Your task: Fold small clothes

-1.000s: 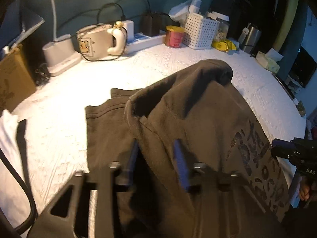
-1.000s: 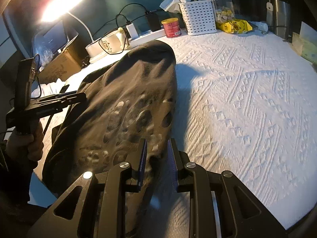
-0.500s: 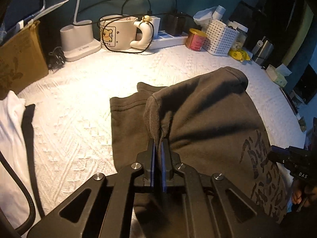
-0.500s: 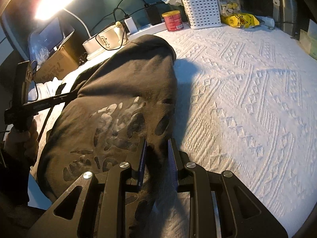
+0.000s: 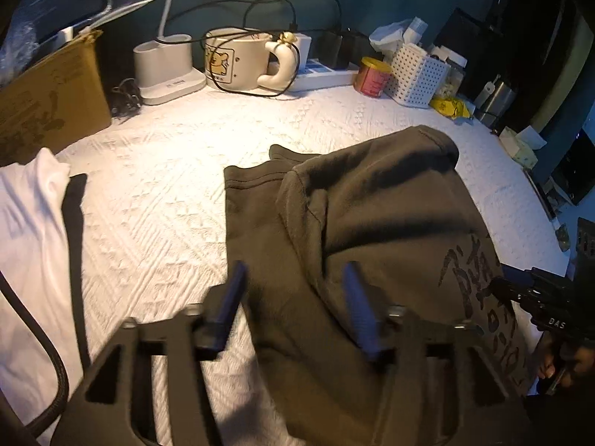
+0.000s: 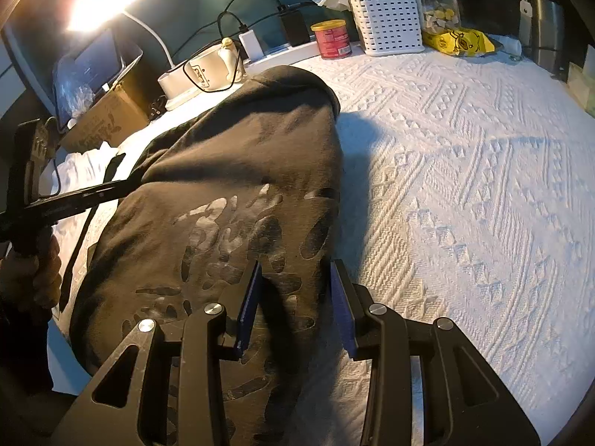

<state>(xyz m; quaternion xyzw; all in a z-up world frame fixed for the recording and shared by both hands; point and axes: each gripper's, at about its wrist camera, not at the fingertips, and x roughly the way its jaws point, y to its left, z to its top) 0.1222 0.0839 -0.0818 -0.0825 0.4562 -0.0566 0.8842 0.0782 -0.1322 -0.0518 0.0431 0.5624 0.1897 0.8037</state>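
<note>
Dark brown garment (image 5: 372, 223) with printed lettering lay folded over on white textured counter (image 6: 483, 167). Left tongs (image 5: 293, 308) had just been opening, stood apart over garment's edge, gripping nothing. Right tongs (image 6: 293, 312) likewise just opened, apart, garment edge between, unpressed.

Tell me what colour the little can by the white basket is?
Red can with a yellow lid, clearest in the right wrist view.

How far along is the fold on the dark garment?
Done: the dark garment is doubled over itself on the white bedspread. In hand: nothing; the left gripper and right gripper have just opened their jaws. Left: further folds, plus the white garment.
</note>
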